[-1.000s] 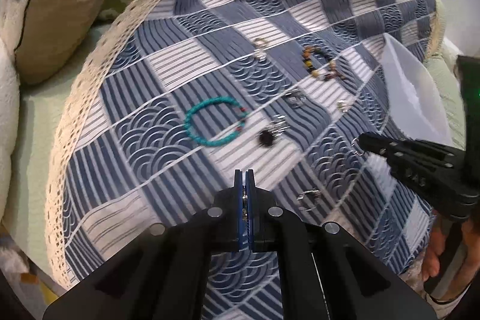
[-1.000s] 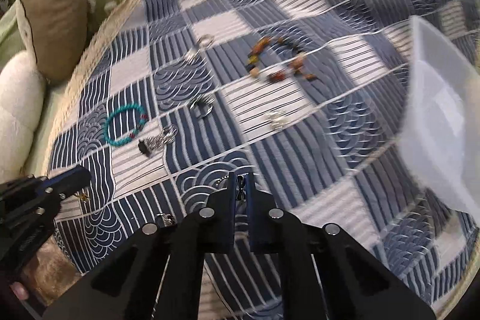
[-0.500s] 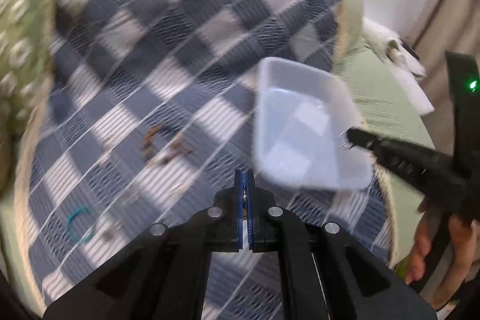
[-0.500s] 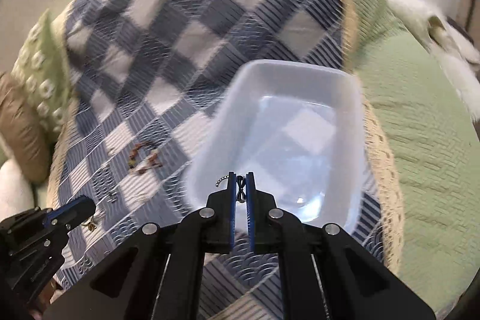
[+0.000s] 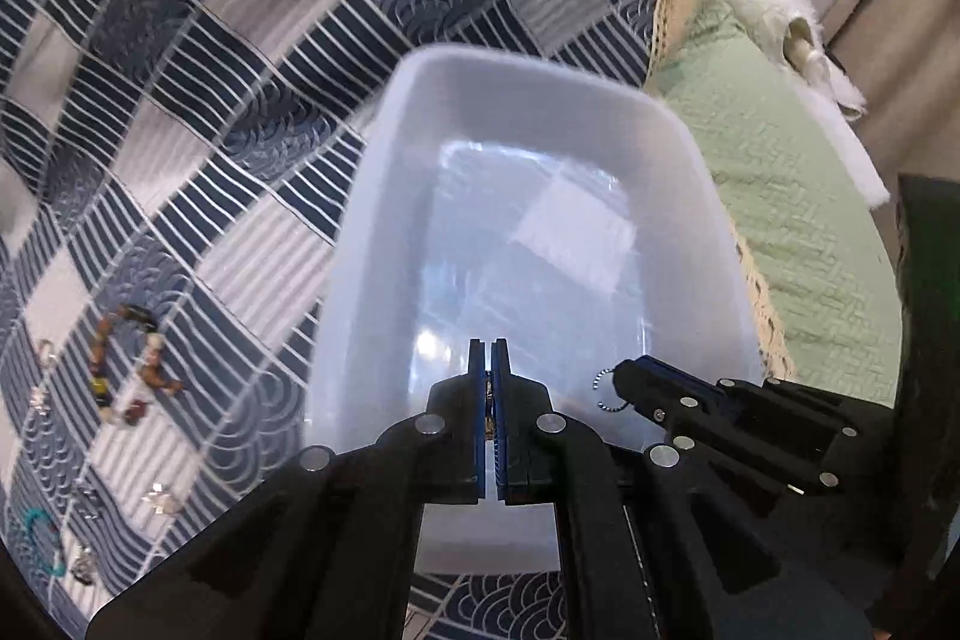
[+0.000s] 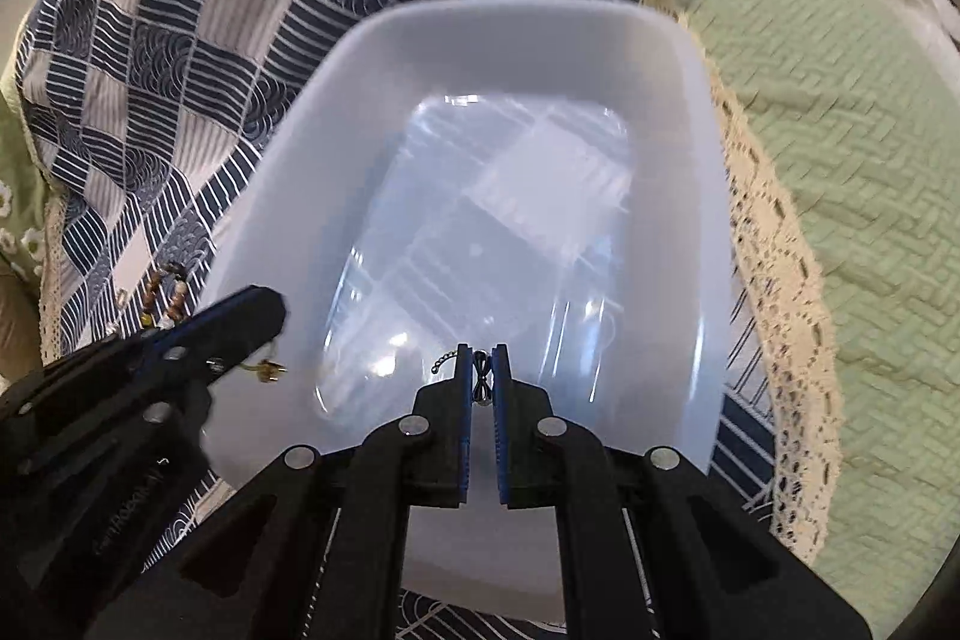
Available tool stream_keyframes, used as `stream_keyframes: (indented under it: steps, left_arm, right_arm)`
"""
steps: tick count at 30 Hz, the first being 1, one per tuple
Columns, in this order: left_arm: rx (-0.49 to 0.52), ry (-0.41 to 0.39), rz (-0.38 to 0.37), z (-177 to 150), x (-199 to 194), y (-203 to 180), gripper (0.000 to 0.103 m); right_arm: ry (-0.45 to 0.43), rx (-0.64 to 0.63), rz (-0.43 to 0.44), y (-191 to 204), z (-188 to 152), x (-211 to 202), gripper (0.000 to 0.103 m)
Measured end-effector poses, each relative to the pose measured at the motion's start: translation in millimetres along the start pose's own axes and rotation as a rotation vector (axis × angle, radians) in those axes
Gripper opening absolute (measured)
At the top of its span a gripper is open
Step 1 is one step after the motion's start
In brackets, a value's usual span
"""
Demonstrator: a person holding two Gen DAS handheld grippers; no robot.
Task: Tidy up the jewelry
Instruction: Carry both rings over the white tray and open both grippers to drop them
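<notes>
Both tools are angled down over the white plastic tray (image 6: 672, 112) lying on the blue patchwork quilt (image 6: 198, 10). The left hand-held gripper (image 5: 487, 358) is pinched closed on a small gold earring (image 6: 267, 370), which dangles above the tray's left rim. The right hand-held gripper (image 6: 480, 361), its blue pads nearly together, clasps a thin silver chain piece (image 6: 479, 379) over the tray's near end. The beaded bracelet (image 5: 123, 364) lies on the quilt left of the tray.

Both wrist views look down — close — sharing tray (image 5: 372, 244)

Lighting: bright, even daylight. Glare patches on the white tray (image 6: 672, 112) floor. Fisheye bending with dark corner vignetting (slight motion blur at edges).
</notes>
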State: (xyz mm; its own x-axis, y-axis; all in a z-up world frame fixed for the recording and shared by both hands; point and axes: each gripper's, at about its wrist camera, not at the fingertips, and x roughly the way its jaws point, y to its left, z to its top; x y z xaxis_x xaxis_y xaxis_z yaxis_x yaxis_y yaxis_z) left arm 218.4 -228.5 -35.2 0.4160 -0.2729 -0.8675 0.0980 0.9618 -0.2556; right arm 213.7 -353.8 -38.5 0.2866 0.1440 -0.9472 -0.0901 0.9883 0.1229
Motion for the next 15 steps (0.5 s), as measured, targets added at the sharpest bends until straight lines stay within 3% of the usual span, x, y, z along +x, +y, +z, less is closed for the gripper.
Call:
stream_keyframes:
  steps: [10, 15]
  left_arm:
    - [-0.03, 0.035, 0.006, -4.1, 18.4, 14.9, 0.002]
    - [-0.059, 0.014, 0.0, -4.7, 15.4, 19.0, 0.004]
  right_arm:
    - [0.018, 0.019, -0.013, 1.1, -0.4, 9.9, 0.008]
    - [0.021, 0.033, -0.007, -3.1, -1.4, 10.2, 0.008]
